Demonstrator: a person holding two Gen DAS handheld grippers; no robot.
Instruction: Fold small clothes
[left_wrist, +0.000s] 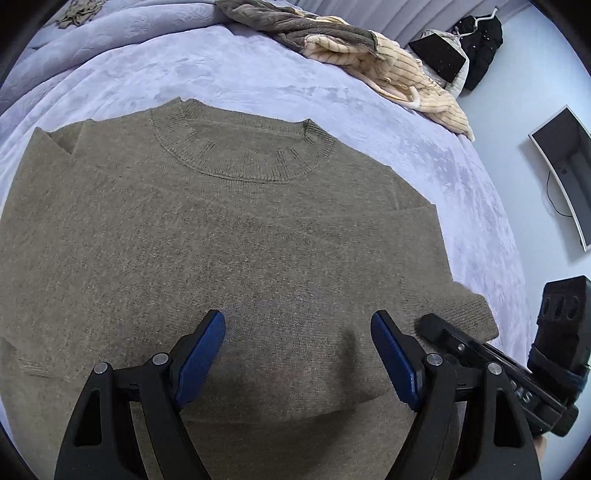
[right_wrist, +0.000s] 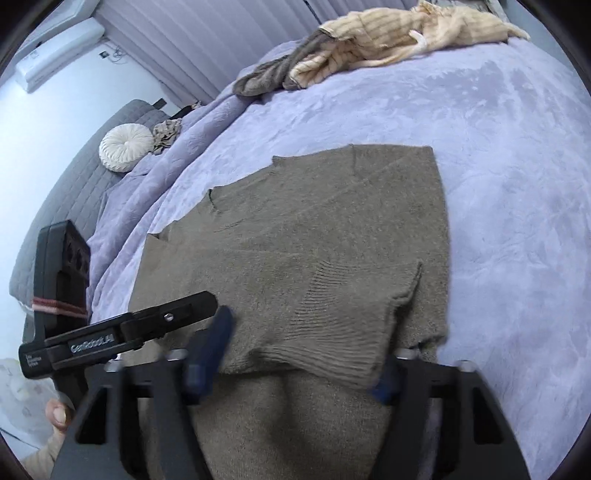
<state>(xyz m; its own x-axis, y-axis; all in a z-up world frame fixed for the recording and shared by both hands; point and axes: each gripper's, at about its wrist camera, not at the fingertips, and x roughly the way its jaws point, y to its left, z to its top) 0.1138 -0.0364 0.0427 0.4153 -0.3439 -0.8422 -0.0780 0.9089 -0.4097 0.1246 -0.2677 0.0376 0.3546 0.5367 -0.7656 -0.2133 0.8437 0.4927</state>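
Bed — round cushion right view only

My right fingers are smeared with blur, and the pad on the right is almost wholly buried under the sweater's ribbed cuff. Below my left jaws the sweater runs off the bottom edge, hem unseen. Far beyond my right jaws, a crumpled cloth is too small to tell.
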